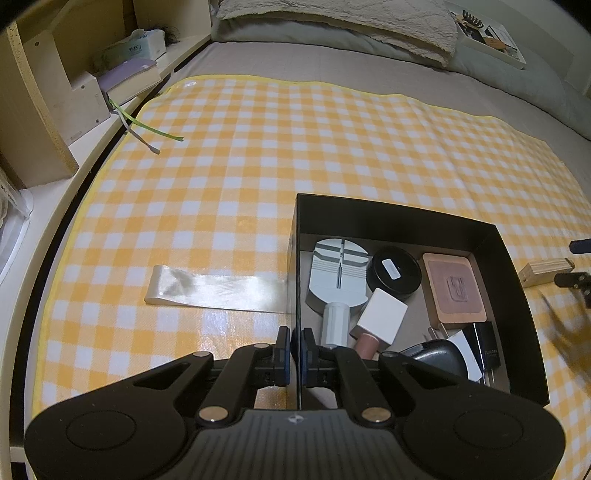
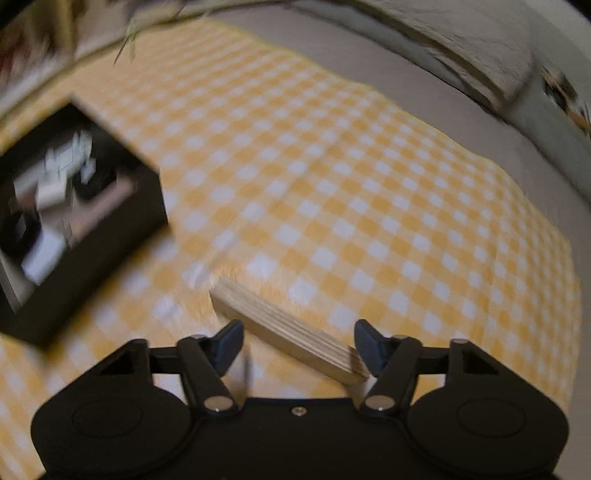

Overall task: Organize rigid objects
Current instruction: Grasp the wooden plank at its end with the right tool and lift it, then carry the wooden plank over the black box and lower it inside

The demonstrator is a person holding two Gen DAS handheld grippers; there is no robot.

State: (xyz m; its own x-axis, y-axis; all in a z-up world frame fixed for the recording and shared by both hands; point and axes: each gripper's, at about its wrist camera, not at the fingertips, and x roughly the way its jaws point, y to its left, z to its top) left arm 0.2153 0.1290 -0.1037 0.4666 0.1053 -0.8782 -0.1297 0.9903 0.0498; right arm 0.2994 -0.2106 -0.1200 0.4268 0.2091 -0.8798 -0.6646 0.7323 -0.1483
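Note:
A black box [image 1: 404, 216] sits on the yellow checked cloth and holds a grey watch tool [image 1: 338, 275], a black round tin [image 1: 393, 271], a white cube [image 1: 382, 314], a brown square pad [image 1: 454, 288] and other items. My left gripper [image 1: 295, 345] is shut on the box's left wall. A wooden block [image 2: 284, 326] lies on the cloth right of the box; it also shows in the left wrist view [image 1: 545, 271]. My right gripper [image 2: 297, 345] is open around the block, one finger on each side. The box [image 2: 110, 229] shows blurred at the left.
A clear ribbon strip [image 1: 218, 286] lies on the cloth left of the box. A shelf with a tissue box [image 1: 135, 46] and books [image 1: 129, 75] runs along the left. A pillow [image 1: 340, 22] lies at the head of the bed.

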